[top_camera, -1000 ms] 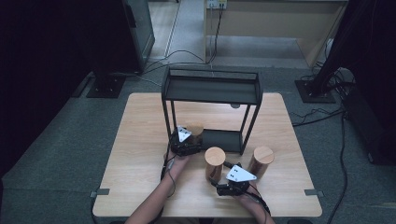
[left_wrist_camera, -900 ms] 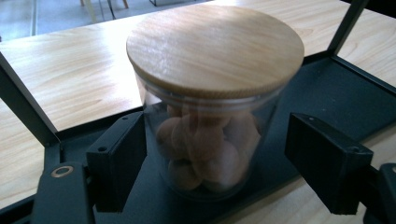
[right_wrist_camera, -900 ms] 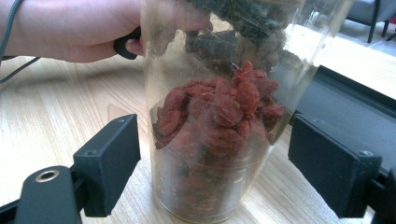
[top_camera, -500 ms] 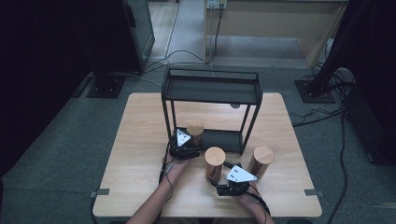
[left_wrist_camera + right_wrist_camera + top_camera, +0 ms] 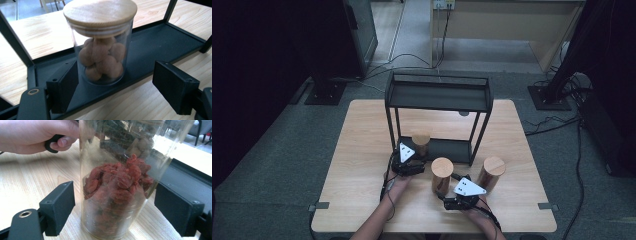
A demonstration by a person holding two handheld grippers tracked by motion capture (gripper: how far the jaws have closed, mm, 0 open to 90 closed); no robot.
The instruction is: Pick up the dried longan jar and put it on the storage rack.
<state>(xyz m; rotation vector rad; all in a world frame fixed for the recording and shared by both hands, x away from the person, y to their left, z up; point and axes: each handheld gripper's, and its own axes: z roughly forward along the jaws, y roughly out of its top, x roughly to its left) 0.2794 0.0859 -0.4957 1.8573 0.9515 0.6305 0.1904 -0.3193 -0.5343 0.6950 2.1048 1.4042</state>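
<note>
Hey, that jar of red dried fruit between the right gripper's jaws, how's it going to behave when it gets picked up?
The jar of red dried fruit is smooth clear glass, so probably slippery and breakable. Tall and narrow, it may tip if nudged high.

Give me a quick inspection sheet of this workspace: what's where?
Surface: wooden table, bare at left.
Job's things: nut jar on the black rack's bottom shelf; red-fruit jar and a third jar on the table.
Clutter: nothing seen.
Grippers: left gripper open, jaws apart from the nut jar; right gripper open around the red-fruit jar, gaps either side.
Cables: several on the floor behind.
Surroundings: grey floor, dark stands.
</note>
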